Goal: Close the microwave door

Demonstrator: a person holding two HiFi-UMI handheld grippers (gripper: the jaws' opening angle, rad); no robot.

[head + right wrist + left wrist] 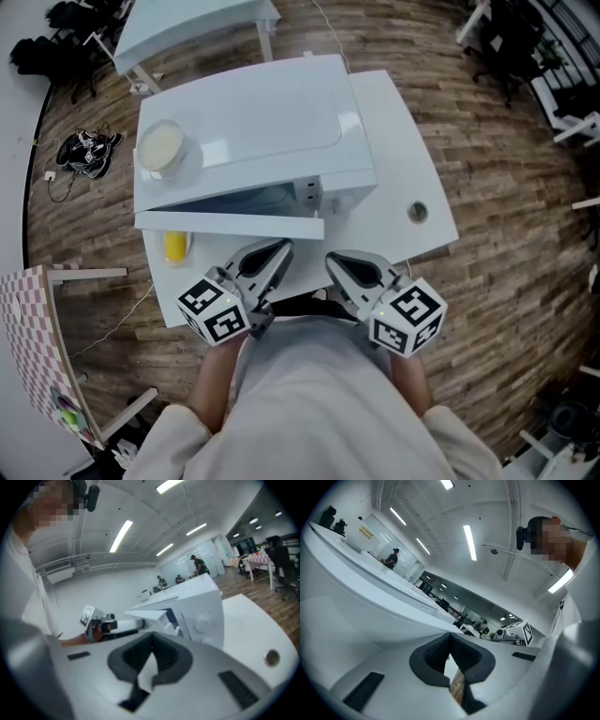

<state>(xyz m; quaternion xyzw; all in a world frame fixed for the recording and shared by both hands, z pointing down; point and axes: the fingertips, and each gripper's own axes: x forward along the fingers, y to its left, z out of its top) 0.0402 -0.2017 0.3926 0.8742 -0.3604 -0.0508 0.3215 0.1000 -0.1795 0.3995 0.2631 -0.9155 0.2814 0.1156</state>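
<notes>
The microwave door (230,225) stands ajar at frame centre on the worktop (403,159), its long edge running left-right, its free right end just above the left tongs (279,249) and right tongs (334,262), both pressed together and empty.

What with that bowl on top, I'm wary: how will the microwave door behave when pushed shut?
The microwave door looks like a stiff flat panel hinged at one end, so it should probably swing, not flex. Only partly open, it likely needs a light push. The bowl on top might jolt if it slams.
</notes>
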